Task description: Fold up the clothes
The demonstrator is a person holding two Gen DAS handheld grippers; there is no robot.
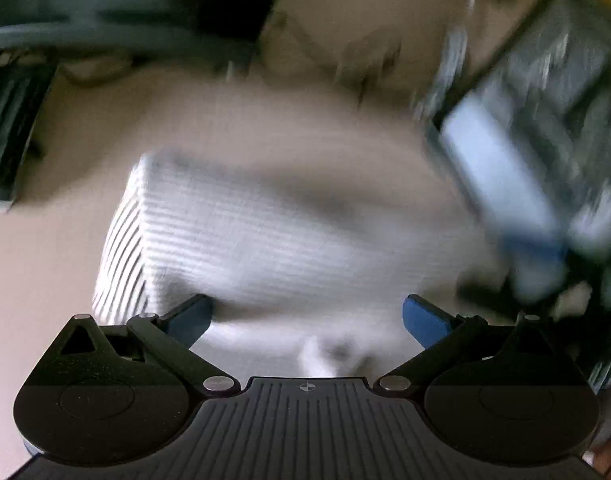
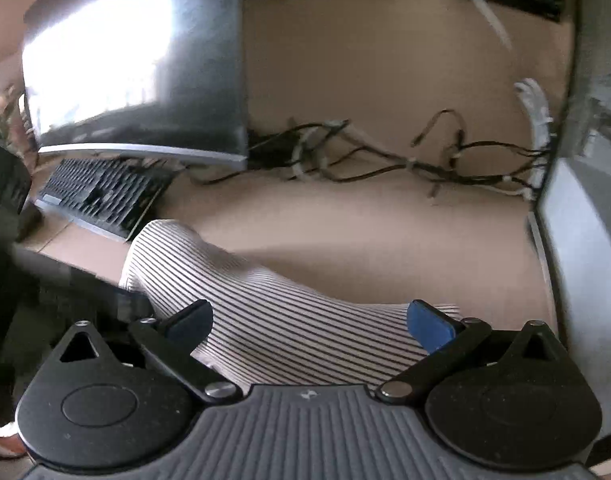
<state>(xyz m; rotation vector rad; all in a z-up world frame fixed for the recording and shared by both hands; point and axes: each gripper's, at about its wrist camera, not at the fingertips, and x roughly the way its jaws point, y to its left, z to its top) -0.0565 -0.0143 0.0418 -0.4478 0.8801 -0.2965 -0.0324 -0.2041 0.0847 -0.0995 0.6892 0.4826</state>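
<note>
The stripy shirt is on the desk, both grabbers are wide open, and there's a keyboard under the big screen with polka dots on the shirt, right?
No dots: the shirt has thin dark stripes, clear in the right wrist view. The rest holds.

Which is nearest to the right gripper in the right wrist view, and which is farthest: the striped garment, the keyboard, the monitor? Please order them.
Measured from the right gripper:
1. Striped garment, directly under and between the open fingers.
2. Keyboard, farther back on the left of the desk.
3. Monitor, standing behind the keyboard, upper left.
</note>
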